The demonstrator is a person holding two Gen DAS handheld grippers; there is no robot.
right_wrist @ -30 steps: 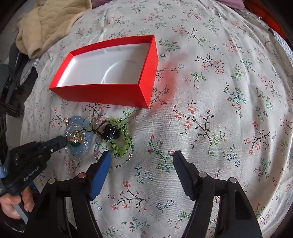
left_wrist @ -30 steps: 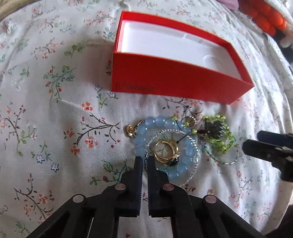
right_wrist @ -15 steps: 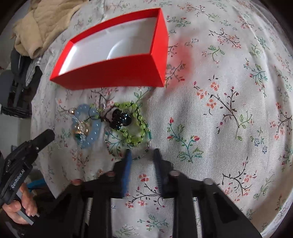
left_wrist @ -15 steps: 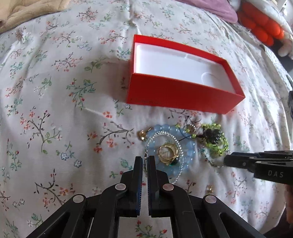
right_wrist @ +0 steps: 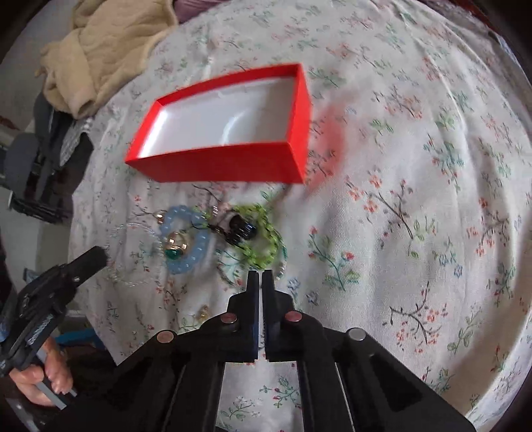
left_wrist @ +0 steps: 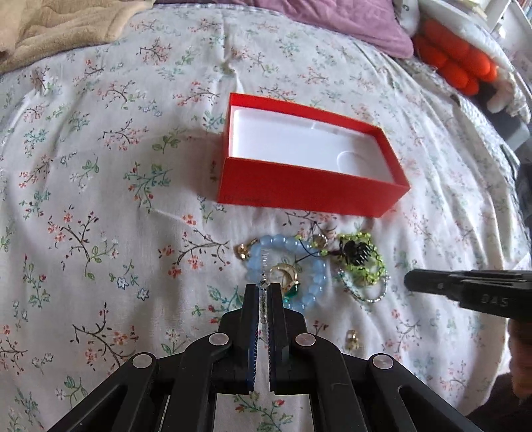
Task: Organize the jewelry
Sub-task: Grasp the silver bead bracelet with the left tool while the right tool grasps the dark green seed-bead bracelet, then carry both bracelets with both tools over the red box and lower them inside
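An open red box (left_wrist: 309, 189) with a white inside lies on the floral sheet; it also shows in the right wrist view (right_wrist: 229, 159). In front of it lies a jewelry heap: a blue bead bracelet (left_wrist: 312, 266) (right_wrist: 186, 262), a gold ring (left_wrist: 282, 274), a green bead strand (left_wrist: 365, 262) (right_wrist: 266, 232) and a black piece (left_wrist: 355, 254). My left gripper (left_wrist: 263, 289) is shut on a thin silver chain (left_wrist: 264, 299) that hangs from its tips; its loop shows in the right wrist view (right_wrist: 133, 252). My right gripper (right_wrist: 261, 277) is shut just right of the heap; whether it holds anything is unclear.
A beige blanket (left_wrist: 56, 26) lies at the far left, a purple cloth (left_wrist: 332, 23) and an orange cushion (left_wrist: 455, 63) at the far right. A small gold earring (left_wrist: 352, 337) lies alone near my left gripper. The bed edge drops off at the left in the right wrist view.
My left gripper has lifted and pulled back with the silver chain, drawing it off the heap. My right gripper has gone from wide open to shut at the green strand's near edge.
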